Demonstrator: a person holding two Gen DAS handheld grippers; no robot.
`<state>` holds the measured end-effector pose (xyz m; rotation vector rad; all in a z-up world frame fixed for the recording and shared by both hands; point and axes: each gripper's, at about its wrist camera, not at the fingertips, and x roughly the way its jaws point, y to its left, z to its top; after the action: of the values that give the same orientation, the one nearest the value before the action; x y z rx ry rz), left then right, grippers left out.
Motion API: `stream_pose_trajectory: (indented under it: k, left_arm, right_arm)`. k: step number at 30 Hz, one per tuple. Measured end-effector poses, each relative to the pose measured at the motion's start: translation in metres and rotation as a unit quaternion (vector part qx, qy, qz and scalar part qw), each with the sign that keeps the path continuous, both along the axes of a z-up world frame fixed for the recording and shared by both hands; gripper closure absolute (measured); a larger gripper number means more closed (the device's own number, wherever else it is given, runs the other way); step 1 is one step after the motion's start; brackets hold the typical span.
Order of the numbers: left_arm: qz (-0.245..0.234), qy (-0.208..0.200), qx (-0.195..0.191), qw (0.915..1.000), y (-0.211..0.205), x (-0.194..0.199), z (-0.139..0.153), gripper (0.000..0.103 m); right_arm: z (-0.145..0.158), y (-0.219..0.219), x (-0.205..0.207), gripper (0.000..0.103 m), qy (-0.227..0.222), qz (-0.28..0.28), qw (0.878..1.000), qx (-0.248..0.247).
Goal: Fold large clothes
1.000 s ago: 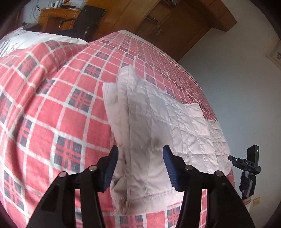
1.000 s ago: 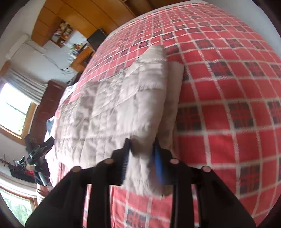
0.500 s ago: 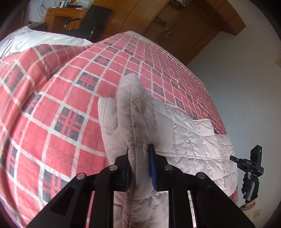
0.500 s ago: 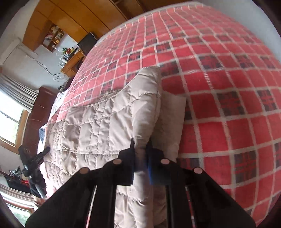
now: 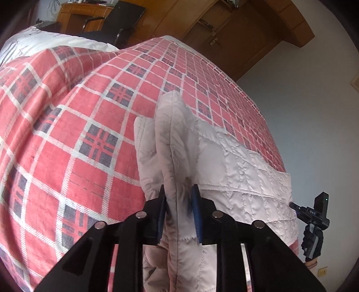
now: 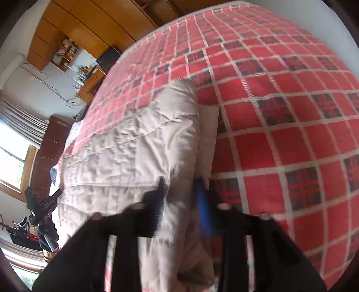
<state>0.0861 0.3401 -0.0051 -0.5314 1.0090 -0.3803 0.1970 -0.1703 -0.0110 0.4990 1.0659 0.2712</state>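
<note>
On a bed covered by a red plaid blanket lies the pale beige quilted garment, spread flat over much of its length and gathered into a raised ridge at one end. Along that end a fold of the padded cloth stands up above a narrower strip of the same fabric that lies flat on the blanket beside it.

At the left end of the ridge the left gripper has its two blue-padded fingers pressed against a bunched pleat of the garment, clamping it from both sides; the cloth runs down between the black finger arms toward the camera. Seen from the other side, the right gripper pinches the ridge in the same manner, its fingers closed on the thick fold, though this view is blurred and the pads are smeared. In the left wrist view the right tool appears small at the far edge of the garment, with a gloved hand wrapped around its handle.

Beyond the bed stand wooden wardrobe doors, a wooden desk and a dark chair. From the right wrist view a bright window with a pale curtain shows at the left, and a wooden shelf unit hangs on the white wall.
</note>
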Motion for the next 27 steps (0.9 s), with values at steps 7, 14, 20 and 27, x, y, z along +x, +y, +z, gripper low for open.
stream_pose_trajectory:
  k: [7, 14, 20, 27]
  left_arm:
    - [-0.011, 0.002, -0.02, 0.9997, 0.02, -0.02, -0.001, 0.037]
    - [-0.021, 0.034, -0.054, 0.9978, 0.02, -0.009, -0.031, 0.036]
    - [-0.041, 0.058, -0.083, 0.994, -0.001, 0.015, -0.054, 0.035]
    - [-0.09, 0.051, -0.059, 0.9929, -0.043, 0.021, -0.052, 0.034]
  right_arm:
    - [0.006, -0.008, -0.029, 0.033, -0.008, 0.022, 0.999, 0.024]
    - [-0.023, -0.014, -0.031, 0.032, 0.02, 0.03, 0.998, 0.052]
    - [-0.042, -0.006, -0.021, 0.028, 0.034, 0.046, 0.995, 0.081]
    - [-0.042, 0.018, -0.017, 0.045, 0.021, 0.082, 0.993, 0.081]
